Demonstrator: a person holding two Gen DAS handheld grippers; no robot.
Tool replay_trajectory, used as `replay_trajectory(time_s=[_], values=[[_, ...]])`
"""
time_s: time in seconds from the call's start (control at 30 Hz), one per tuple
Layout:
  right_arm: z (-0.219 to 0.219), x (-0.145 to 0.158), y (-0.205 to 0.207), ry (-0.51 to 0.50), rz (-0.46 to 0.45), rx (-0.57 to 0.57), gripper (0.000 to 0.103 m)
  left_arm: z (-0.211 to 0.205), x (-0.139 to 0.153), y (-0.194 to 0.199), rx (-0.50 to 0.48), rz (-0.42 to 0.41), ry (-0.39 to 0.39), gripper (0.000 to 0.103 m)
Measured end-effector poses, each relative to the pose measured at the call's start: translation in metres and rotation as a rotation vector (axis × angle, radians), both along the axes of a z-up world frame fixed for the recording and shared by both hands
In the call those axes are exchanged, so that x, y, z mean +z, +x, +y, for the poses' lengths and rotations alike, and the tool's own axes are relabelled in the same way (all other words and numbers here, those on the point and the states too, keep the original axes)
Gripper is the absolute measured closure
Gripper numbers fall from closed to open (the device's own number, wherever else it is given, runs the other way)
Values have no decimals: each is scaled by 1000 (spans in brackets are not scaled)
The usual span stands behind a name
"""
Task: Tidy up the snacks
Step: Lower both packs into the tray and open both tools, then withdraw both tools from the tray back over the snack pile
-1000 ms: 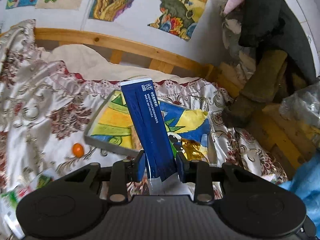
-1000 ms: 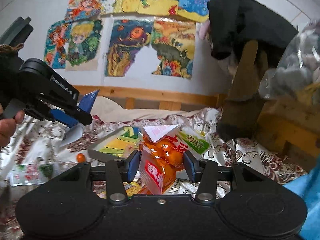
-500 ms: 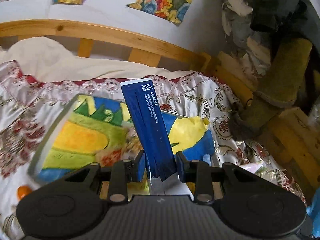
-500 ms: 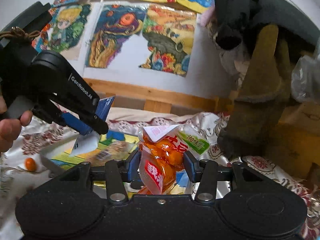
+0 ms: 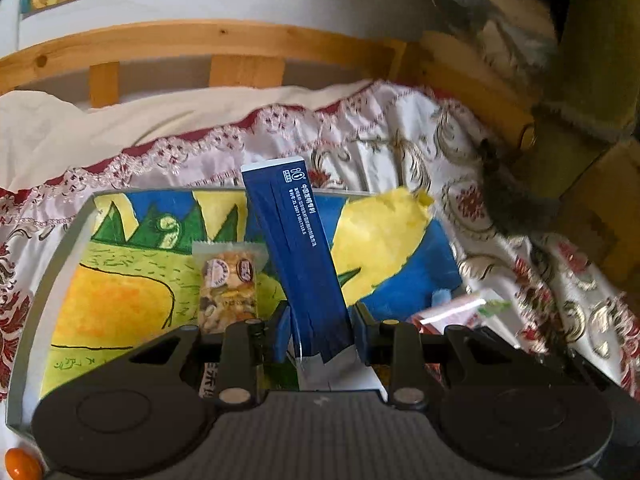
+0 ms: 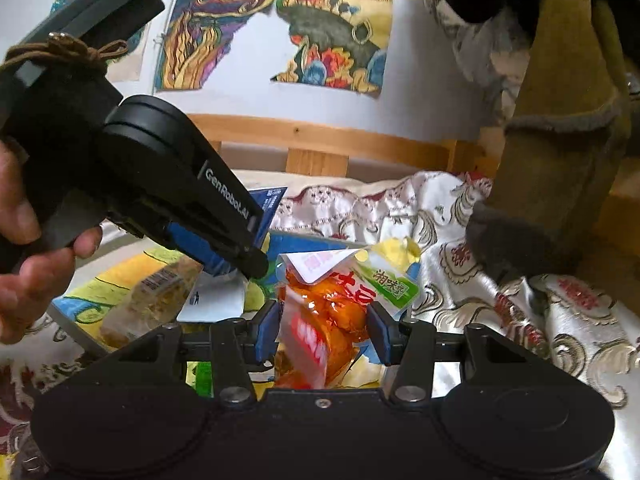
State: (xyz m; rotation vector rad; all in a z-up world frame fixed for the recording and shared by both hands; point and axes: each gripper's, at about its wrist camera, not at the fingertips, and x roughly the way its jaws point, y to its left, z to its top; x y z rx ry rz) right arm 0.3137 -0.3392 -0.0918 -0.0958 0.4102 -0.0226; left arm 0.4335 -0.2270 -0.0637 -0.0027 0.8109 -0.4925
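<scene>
Left wrist: my left gripper [image 5: 320, 336] fingers clamp blue sachet [image 5: 296, 256], narrow gap, sachet standing up past fingertips, leaning slightly left. Under fingers: painted tray [image 5: 52, 264] on patterned bedspread [image 5: 400, 148]. Clear nut pack [image 5: 228, 284] in tray, just left of sachet. Orange ball [image 5: 20, 462] off tray, far lower left.

Right wrist: my right gripper [image 6: 324, 332] fingers grip orange snack bag [image 6: 328, 320] at medium width, bag bulging above fingers. Left gripper [image 6: 256, 256] ahead, upper left, my hand [image 6: 28, 252] on its handle, sachet [image 6: 272, 204] tip poking out behind it. Tray [image 6: 80, 332] beneath both.
</scene>
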Motion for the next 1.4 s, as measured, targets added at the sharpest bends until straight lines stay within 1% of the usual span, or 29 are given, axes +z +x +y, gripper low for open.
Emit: replay_trajectory(time_s=[0.13, 0.27, 0.37, 0.43, 0.5, 0.53, 0.6, 0.63, 0.8, 0.9, 0.97, 1.07, 1.2, 1.33, 1.4], values=[[-3, -7, 8, 41, 34, -11, 53, -6, -8, 3, -6, 10, 47, 67], [-2, -10, 7, 41, 43, -13, 52, -8, -12, 3, -5, 28, 57, 66], [-4, -7, 5, 50, 34, -21, 46, -7, -11, 2, 6, 30, 55, 66], [-6, -3, 2, 59, 24, -30, 38, -5, -8, 0, 18, 34, 41, 61], [-8, 1, -1, 75, 14, -35, 34, -1, -3, -2, 32, 35, 21, 53], [-9, 3, -3, 85, 9, -37, 30, 1, 1, -5, 39, 29, 11, 52], [-10, 9, -10, 101, -11, -38, 23, 7, 9, -12, 45, 10, -12, 42], [-10, 13, -14, 103, -24, -44, 20, 10, 14, -17, 47, -4, -21, 40], [-10, 39, -41, 121, -86, -74, 11, 31, 44, -46, 77, -94, -64, 18], [-9, 56, -60, 124, -126, -78, 5, 45, 63, -68, 102, -148, -83, 10], [-8, 68, -74, 120, -152, -80, 4, 56, 75, -84, 123, -183, -89, 5], [-5, 83, -97, 136, -191, -90, 1, 72, 89, -109, 161, -241, -91, 1], [0, 99, -129, 176, -228, -101, 1, 100, 100, -148, 209, -307, -105, 1], [8, 109, -164, 237, -258, -103, 1, 127, 103, -188, 231, -360, -76, 0], [13, 111, -180, 248, -267, -91, 1, 139, 104, -206, 237, -375, -60, 0]])
